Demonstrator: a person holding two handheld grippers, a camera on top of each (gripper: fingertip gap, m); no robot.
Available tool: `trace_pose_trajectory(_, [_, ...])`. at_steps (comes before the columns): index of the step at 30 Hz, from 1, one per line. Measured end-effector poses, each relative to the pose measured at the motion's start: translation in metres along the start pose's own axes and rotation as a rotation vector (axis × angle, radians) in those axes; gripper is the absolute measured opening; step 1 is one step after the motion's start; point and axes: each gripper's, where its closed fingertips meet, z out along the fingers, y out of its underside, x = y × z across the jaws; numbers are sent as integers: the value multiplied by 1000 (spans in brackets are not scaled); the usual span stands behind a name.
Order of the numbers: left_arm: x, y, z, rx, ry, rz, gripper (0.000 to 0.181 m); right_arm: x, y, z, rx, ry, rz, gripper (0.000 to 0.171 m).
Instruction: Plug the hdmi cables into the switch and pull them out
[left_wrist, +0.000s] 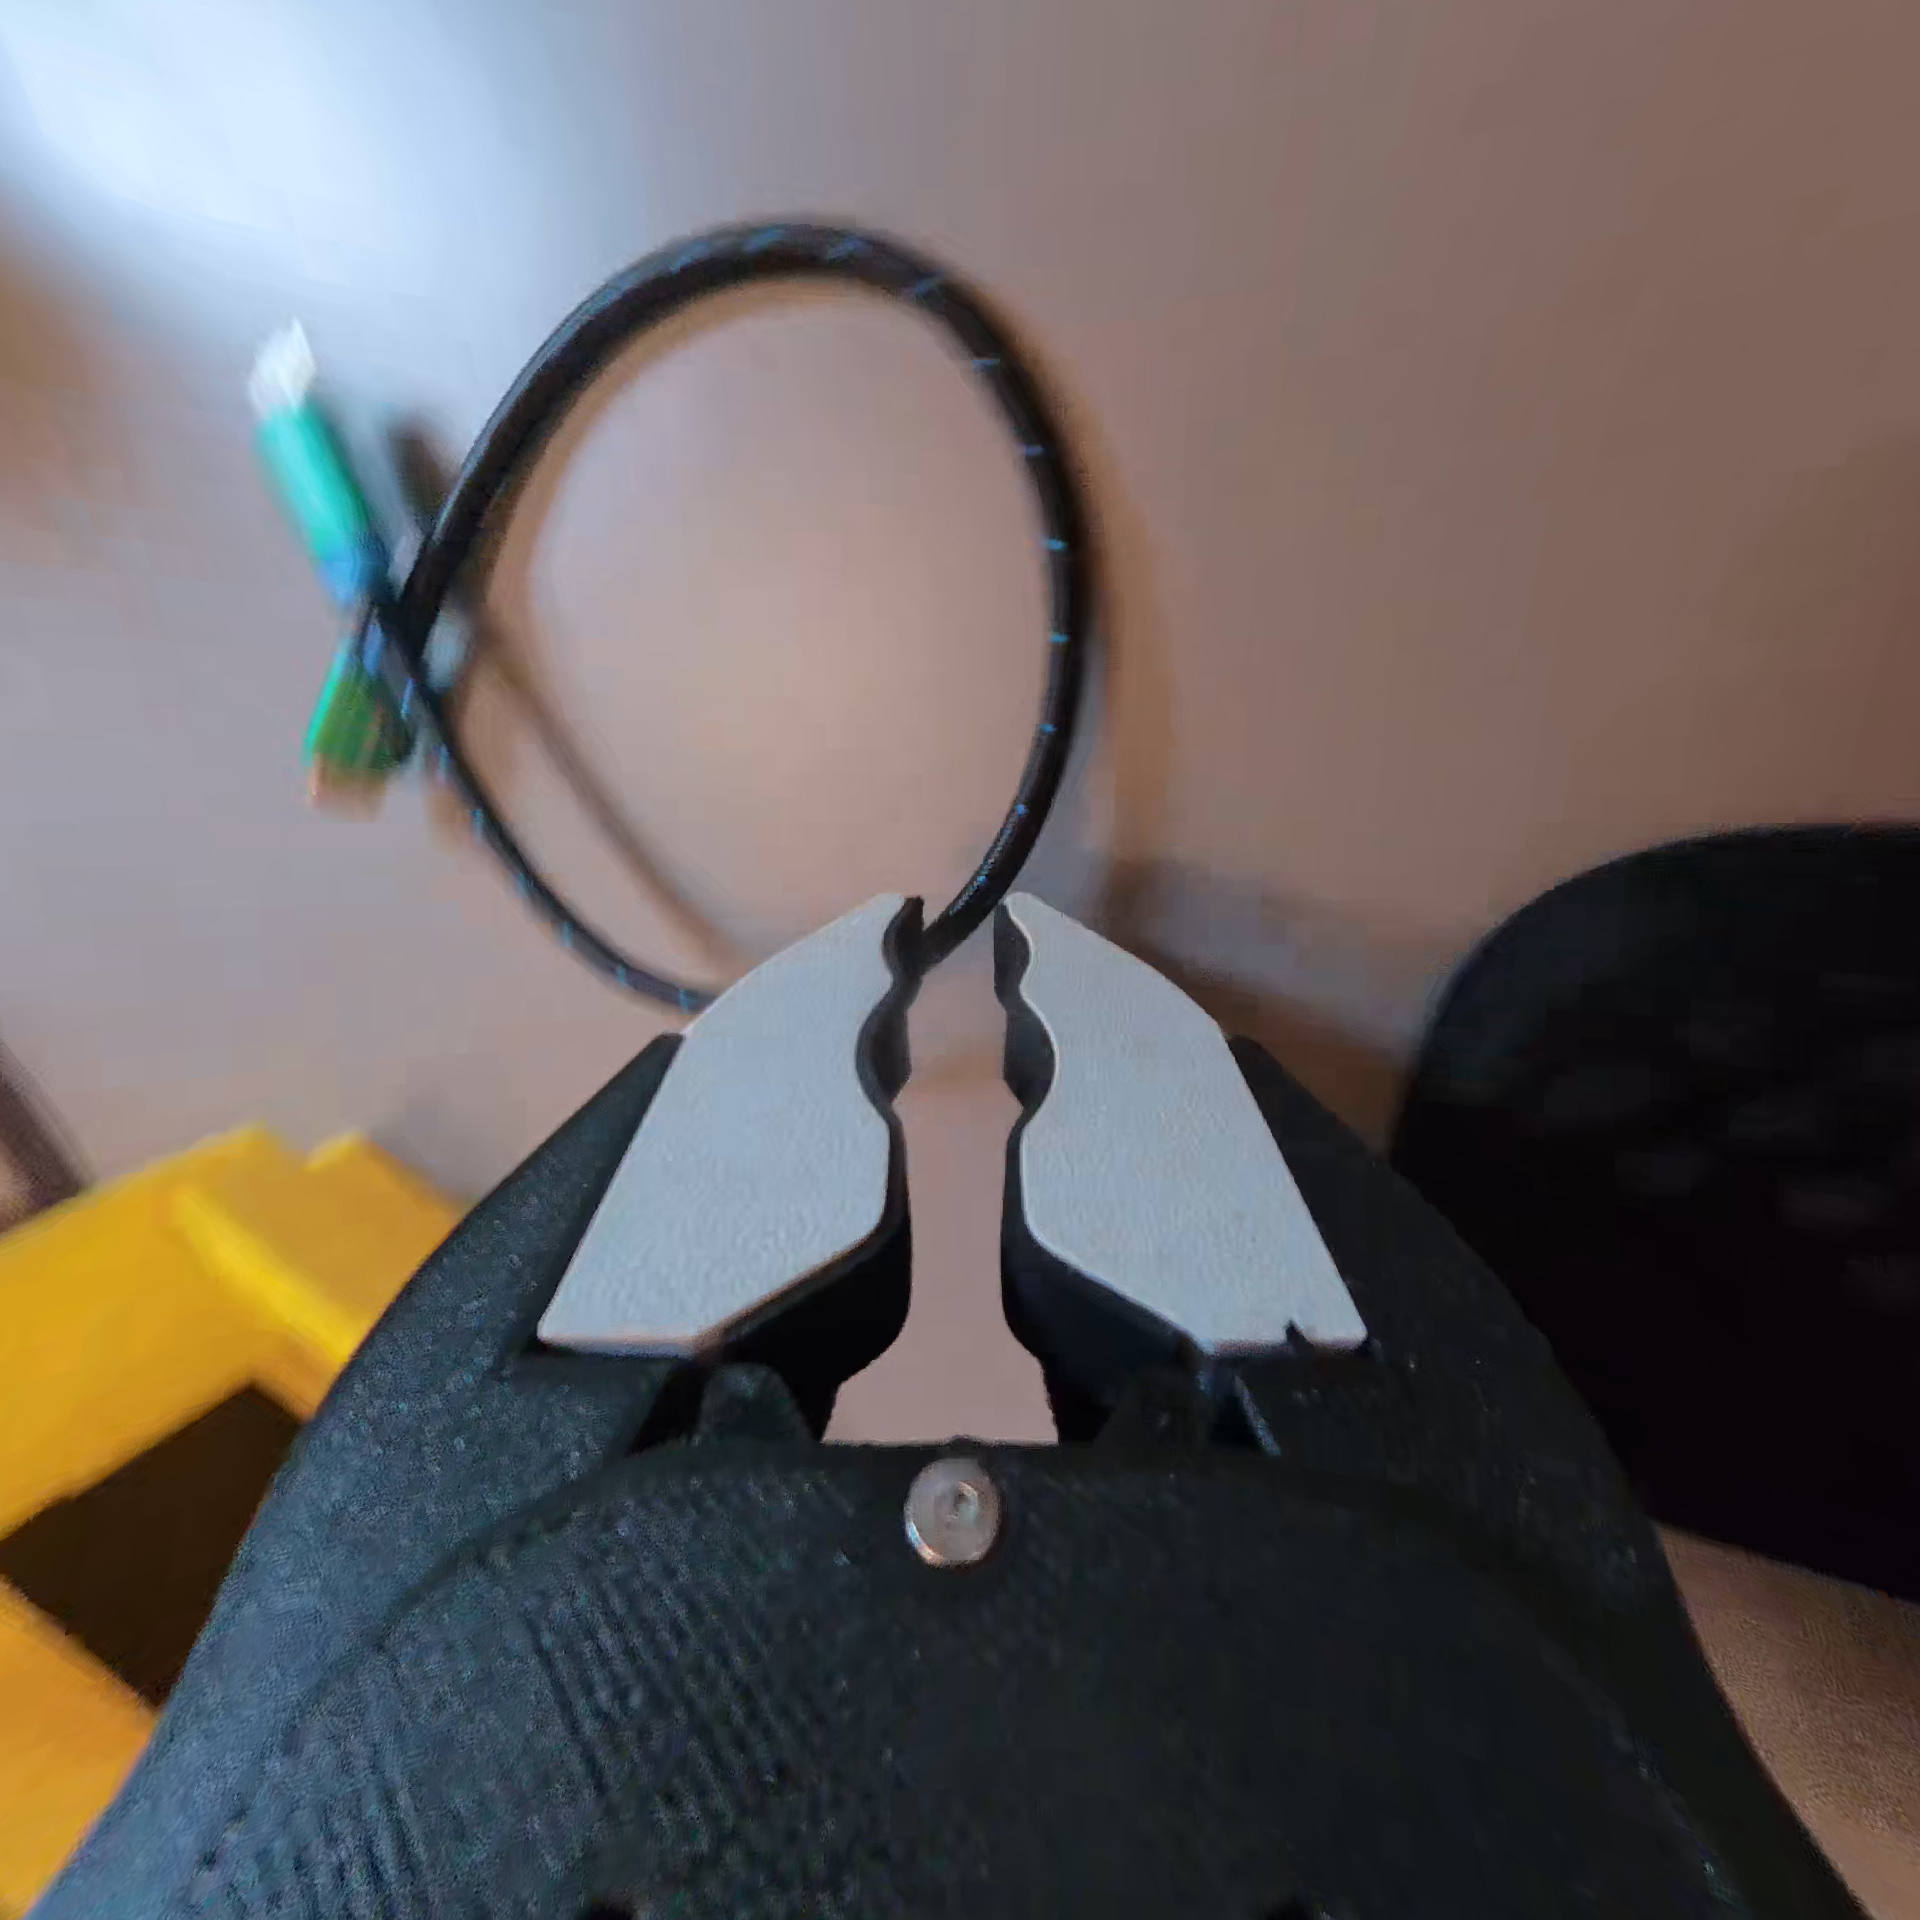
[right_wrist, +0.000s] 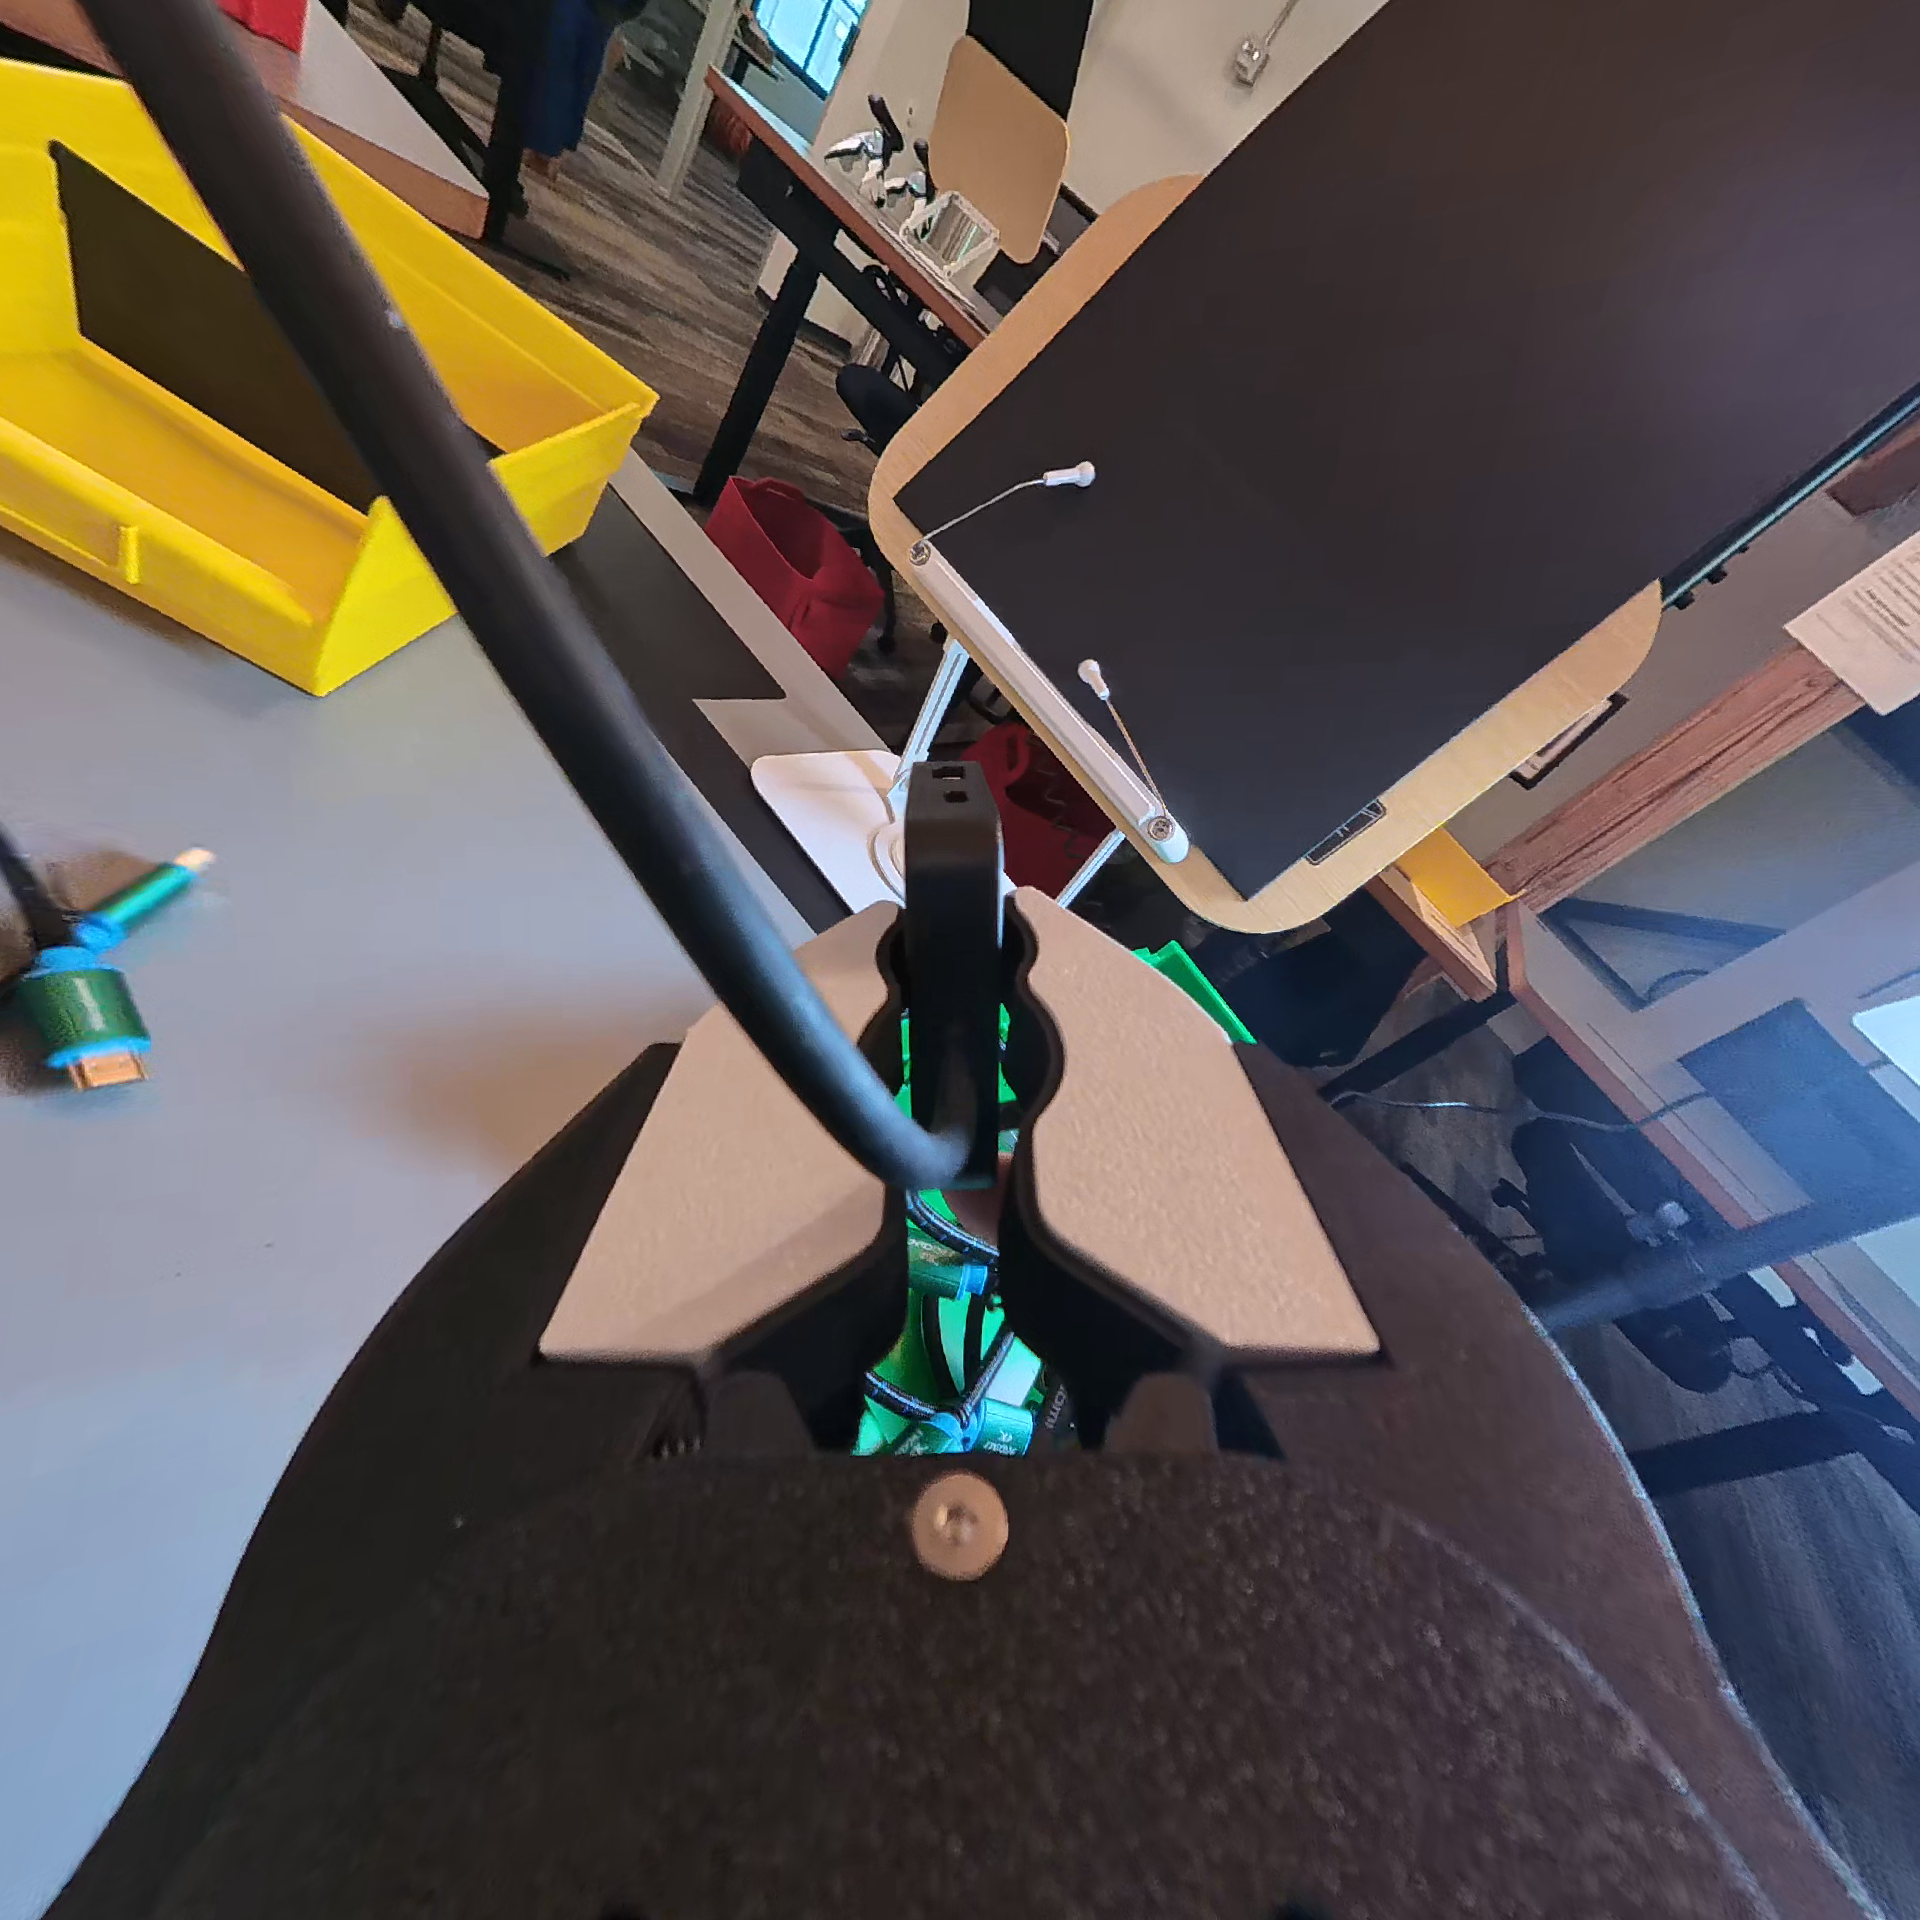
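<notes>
In the left wrist view a thin black braided HDMI cable (left_wrist: 1060, 582) lies in a loop on the table, with two green plugs (left_wrist: 343, 623) at its left, blurred. My left gripper (left_wrist: 958, 920) is narrowly open, and the cable runs into the gap at the tips and under the left finger (left_wrist: 769, 1132). In the right wrist view my right gripper (right_wrist: 954, 914) is shut on the flat black switch (right_wrist: 951, 862), held on edge above the table's edge. The switch's thick black cable (right_wrist: 499, 540) runs up to the left. Two green plugs (right_wrist: 88, 1023) lie on the table at left.
A yellow bin (right_wrist: 416, 582) stands at the table's back left and also shows in the left wrist view (left_wrist: 135, 1320). A green bin with several green cables (right_wrist: 935, 1392) shows below the right fingers. A black panel with a wooden rim (right_wrist: 1403, 468) stands at right. A dark rounded object (left_wrist: 1683, 1195) sits right of the left gripper.
</notes>
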Motion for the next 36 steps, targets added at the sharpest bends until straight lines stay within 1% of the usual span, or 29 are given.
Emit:
trace_pose_trajectory(2, [-36,36,-7,-78,-129,-133,15,2,0,-1,6,0,17,14])
trace_pose_trajectory(3, [-54,51,-11,-92,-201,-220,16,3,0,-1,10,-2,26,15])
trace_pose_trajectory(5, [-87,65,-17,-59,-333,-417,19,3,0,0,14,-6,36,14])
trace_pose_trajectory(6, [-94,60,-17,-10,-342,-481,23,2,0,0,12,-7,35,15])
trace_pose_trajectory(8, [-99,32,-10,125,-310,-526,28,1,1,1,6,-9,30,15])
trace_pose_trajectory(10, [-96,2,3,212,-218,-569,32,-1,2,2,0,-14,27,15])
trace_pose_trajectory(12, [-91,-20,18,229,-101,-629,25,-3,3,3,-8,-15,16,15])
trace_pose_trajectory(13, [-87,-27,27,214,-36,-656,29,-3,3,3,-13,-13,8,15])
trace_pose_trajectory(14, [-88,-32,34,197,-7,-674,35,-3,3,3,-15,-11,2,15])
trace_pose_trajectory(17, [-98,-46,47,209,35,-687,36,-1,3,1,-12,-8,2,15])
trace_pose_trajectory(18, [-99,-48,50,200,39,-669,31,0,3,1,-10,-7,5,14])
trace_pose_trajectory(19, [-100,-46,53,176,33,-624,21,1,4,0,-9,-5,6,15])
trace_pose_trajectory(21, [-95,-45,52,138,30,-498,20,3,5,-1,-8,-4,11,15])
trace_pose_trajectory(23, [-83,-35,46,73,52,-392,16,4,5,-1,-4,-6,22,15])
trace_pose_trajectory(25, [-69,-23,35,43,100,-348,17,4,5,-1,3,-12,36,15])
trace_pose_trajectory(26, [-66,-18,29,50,113,-369,21,4,4,-1,7,-16,42,15])
trace_pose_trajectory(28, [-73,-14,21,113,82,-464,27,2,2,0,11,-21,44,15])
trace_pose_trajectory(30, [-77,-19,19,218,90,-593,37,-1,2,1,9,-27,40,15])
trace_pose_trajectory(33, [-84,-34,24,353,121,-765,49,-7,2,5,-1,-37,28,15])
trace_pose_trajectory(35, [-84,-41,32,368,173,-843,57,-10,3,6,-12,-40,16,15])
trace_pose_trajectory(36, [-86,-40,38,346,173,-864,56,-11,4,6,-18,-38,6,15])
